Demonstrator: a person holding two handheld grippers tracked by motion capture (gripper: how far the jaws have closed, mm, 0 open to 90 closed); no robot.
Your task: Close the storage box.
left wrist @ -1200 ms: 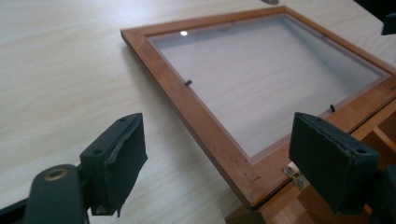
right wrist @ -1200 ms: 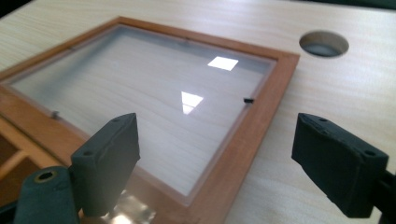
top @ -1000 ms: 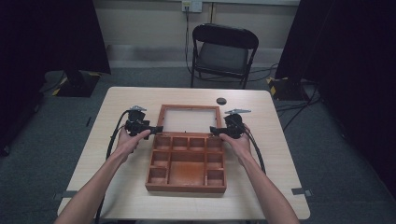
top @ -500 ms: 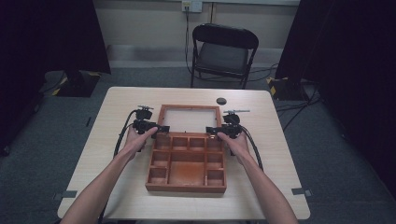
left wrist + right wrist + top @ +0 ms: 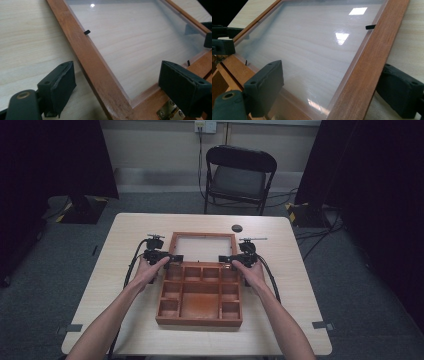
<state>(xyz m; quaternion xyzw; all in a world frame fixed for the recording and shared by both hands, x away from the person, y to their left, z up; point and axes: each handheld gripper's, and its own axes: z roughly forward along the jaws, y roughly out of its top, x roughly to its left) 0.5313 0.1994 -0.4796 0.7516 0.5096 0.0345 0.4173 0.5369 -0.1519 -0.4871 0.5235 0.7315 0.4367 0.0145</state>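
Both grippers sit wide open w/ nothing held: left gripper (image 5: 117, 90) straddles the glazed lid (image 5: 203, 246)'s left rail btwn its fingers (image 5: 60, 85). Right gripper (image 5: 332, 92) straddles the opposite rail, compartment box (image 5: 200, 292) right beside them.

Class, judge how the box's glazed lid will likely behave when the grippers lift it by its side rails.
The lid is a stiff wooden frame, so it probably won't flex. Hinges should make it swing, not lift free. Its clear pane looks glossy, perhaps slippery and fragile.

Reddish-brown wooden box (image 5: 200, 295), pale wood-grain table (image 5: 115, 285), black chair (image 5: 240, 175)
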